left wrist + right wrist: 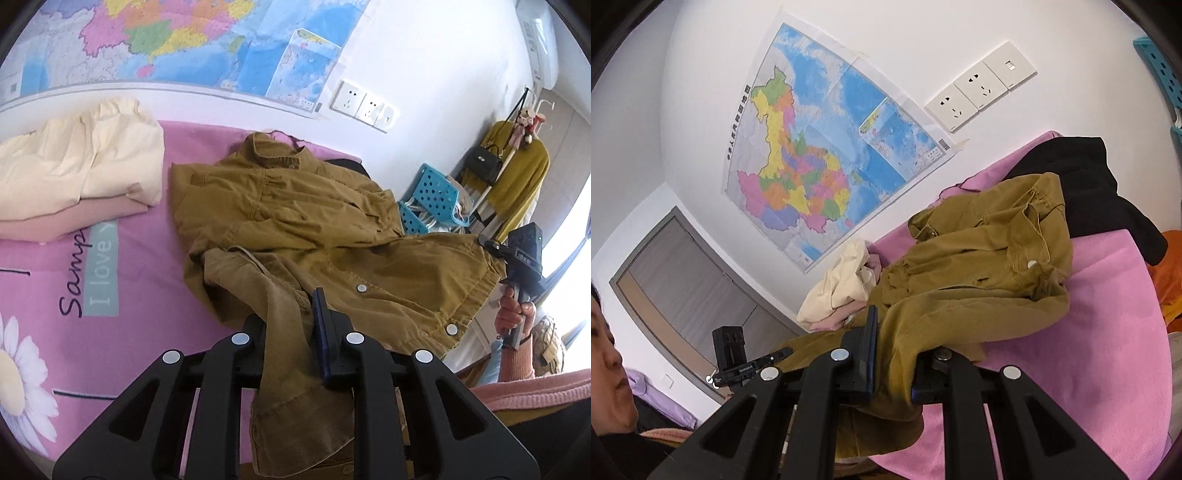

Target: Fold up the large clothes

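a large coloured map (827, 173) is taped to the white wall, with three white socket plates (980, 86) set just beside its lower corner. a pink bedsheet (122, 280) printed with a daisy and lettering is spread out. blue perforated baskets (436, 199) are seen by the wall, near a rack hung with a black handbag (482, 162) and a small plush toy (526, 125). a grey door (687, 280) is shown closed.

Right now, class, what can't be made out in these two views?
- Jacket hem: left wrist view, hidden below the left gripper.
- Left pad: same view, covered by cloth.
- Black garment: right wrist view, jacket overlaps it; type unclear.
- Map lettering: too small.
- Basket contents: too small.
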A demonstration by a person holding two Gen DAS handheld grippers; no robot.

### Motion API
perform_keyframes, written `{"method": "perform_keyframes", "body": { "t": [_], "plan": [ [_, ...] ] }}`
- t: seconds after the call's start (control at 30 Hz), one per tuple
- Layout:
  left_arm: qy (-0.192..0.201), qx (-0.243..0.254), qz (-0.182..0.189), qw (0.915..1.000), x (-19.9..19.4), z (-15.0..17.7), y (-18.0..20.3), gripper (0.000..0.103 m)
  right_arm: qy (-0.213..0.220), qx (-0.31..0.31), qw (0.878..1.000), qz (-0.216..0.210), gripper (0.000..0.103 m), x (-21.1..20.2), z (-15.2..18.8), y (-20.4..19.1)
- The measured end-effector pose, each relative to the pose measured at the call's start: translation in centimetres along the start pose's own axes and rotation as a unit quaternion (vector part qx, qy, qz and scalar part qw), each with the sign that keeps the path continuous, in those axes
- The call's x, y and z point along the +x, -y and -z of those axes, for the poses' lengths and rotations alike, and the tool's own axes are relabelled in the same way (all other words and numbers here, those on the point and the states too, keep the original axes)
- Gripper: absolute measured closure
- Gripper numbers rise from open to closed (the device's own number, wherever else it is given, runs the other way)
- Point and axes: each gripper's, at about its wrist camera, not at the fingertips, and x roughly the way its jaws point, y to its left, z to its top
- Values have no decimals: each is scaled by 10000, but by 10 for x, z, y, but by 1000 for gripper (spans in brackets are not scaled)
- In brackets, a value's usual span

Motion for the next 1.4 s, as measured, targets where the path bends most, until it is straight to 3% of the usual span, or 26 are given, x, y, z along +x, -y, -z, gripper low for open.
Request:
{"method": "perform_keyframes", "body": {
  "t": [0.63, 1.4],
  "plan": [
    [266, 117, 24, 9996, 6, -54, -8, 84, 183, 294, 9994, 51, 89, 18, -46, 9],
    [225, 117, -125, 9996, 33, -111, -27, 83, 200, 429, 9983, 348, 89, 62, -103, 17]
  ]
}}
